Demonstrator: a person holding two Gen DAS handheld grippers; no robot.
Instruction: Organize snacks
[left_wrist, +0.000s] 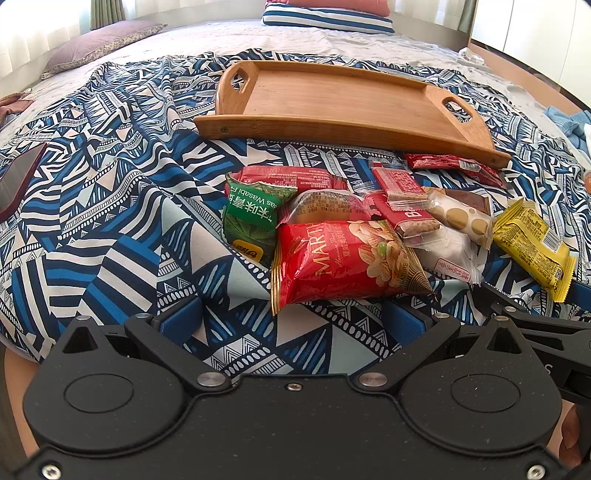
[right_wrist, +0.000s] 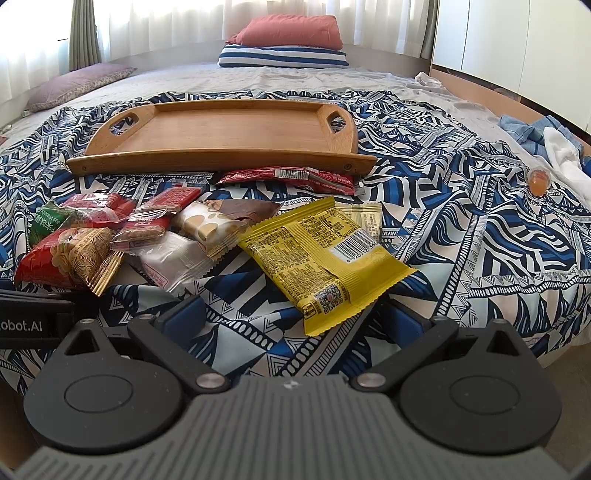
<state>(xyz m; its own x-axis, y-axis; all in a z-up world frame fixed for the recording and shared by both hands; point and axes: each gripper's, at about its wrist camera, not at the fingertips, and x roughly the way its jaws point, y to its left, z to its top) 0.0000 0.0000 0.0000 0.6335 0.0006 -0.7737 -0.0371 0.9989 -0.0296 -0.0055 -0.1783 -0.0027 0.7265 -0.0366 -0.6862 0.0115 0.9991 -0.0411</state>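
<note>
Fingers of the left gripper (left_wrist: 291, 317) stand spread and empty just short of the red nut bag (left_wrist: 343, 258). The right gripper (right_wrist: 291, 317) is likewise spread, the yellow packet (right_wrist: 325, 258) lying just ahead between its blue pads. Behind sit the green wasabi pack (left_wrist: 251, 218) and other heaped snacks on the patterned blanket (left_wrist: 110, 221). Farther back lies the bare wooden tray (right_wrist: 221, 129).

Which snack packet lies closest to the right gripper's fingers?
The yellow packet, barcode side up. Its lower corner reaches between the open right gripper fingers, while the red, green and white packets sit farther left.
</note>
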